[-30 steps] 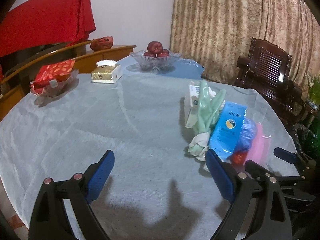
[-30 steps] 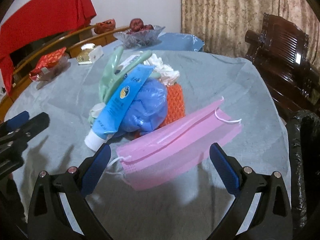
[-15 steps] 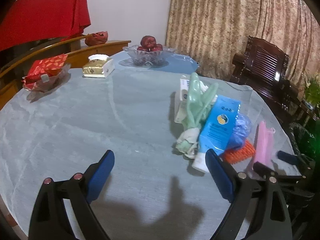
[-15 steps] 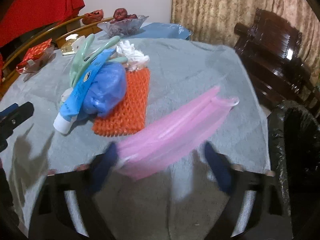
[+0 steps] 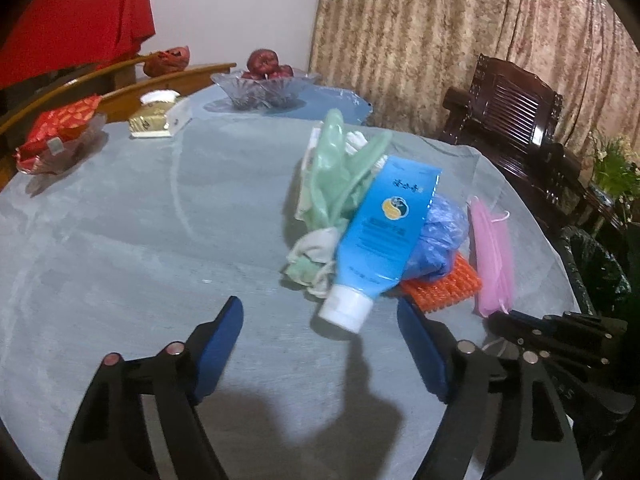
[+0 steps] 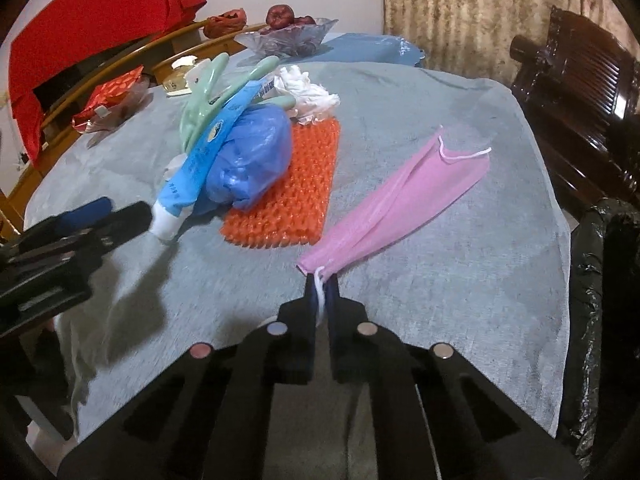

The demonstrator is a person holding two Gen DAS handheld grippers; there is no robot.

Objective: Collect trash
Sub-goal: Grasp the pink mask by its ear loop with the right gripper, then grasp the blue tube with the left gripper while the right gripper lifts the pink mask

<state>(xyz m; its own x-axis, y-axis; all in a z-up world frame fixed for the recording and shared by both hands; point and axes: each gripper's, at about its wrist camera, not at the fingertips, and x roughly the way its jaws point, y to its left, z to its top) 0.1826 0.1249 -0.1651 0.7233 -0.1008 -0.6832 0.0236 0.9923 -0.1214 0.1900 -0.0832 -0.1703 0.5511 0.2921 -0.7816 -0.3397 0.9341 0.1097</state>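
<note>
On the grey tablecloth (image 5: 140, 240) lies a trash pile: a blue tube (image 5: 384, 232) with a white cap, a blue plastic bag (image 6: 252, 156), green gloves (image 5: 336, 184), an orange spiky mat (image 6: 296, 184) and white tissue (image 6: 308, 94). My left gripper (image 5: 320, 320) hovers at the tube's cap. Its jaws are closing, with the cap just ahead between the tips and the pads apart from it. My right gripper (image 6: 321, 286) is shut on the near end of a pink face mask (image 6: 400, 200), which lies stretched out to the right of the mat.
A black trash bag (image 6: 600, 280) hangs at the table's right edge. At the far side stand a glass fruit bowl (image 5: 266, 84), a gold tissue box (image 5: 158, 118) and a dish with a red packet (image 5: 60, 136). A dark wooden chair (image 5: 516, 120) stands before the curtain.
The right gripper's jaws have shut on the pink mask's near end, and the mask now lies clear of the pile. The left gripper has moved closer to the tube and its jaws have narrowed.
</note>
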